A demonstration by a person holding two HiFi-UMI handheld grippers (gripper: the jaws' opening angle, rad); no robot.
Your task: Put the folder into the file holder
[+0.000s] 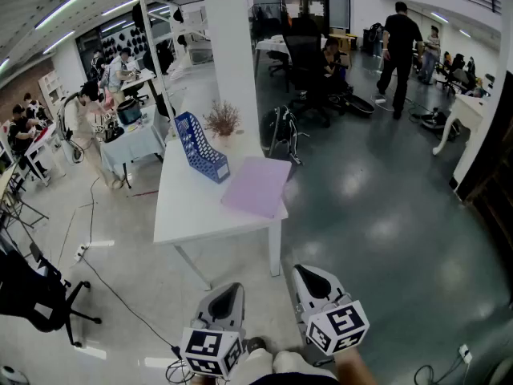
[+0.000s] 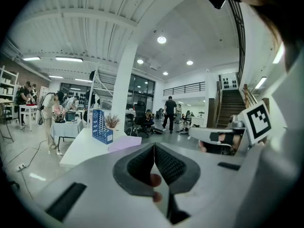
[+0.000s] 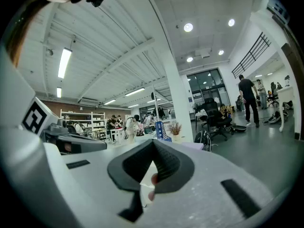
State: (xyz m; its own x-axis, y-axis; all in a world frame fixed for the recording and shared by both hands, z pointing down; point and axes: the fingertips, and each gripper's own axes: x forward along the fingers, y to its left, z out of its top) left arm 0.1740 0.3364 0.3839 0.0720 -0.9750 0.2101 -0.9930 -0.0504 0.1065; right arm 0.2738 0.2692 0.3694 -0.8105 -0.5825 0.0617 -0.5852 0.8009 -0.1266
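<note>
Head view: lilac folder (image 1: 256, 185) lies on the desk (image 1: 192, 215) just beside the blue file holder (image 1: 200, 147); left claw (image 1: 232, 289) and right claw (image 1: 309, 273) both closed, empty

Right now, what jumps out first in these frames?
The lilac folder lies flat on the near right corner of the white table, the blue file holder upright to its left. In the foreground, the left gripper and right gripper are both shut and empty, short of the table.

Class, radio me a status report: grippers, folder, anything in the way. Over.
Left gripper and right gripper shut, empty, short of the table. Folder flat on it, beside file holder. Nothing seen in the way.
</note>
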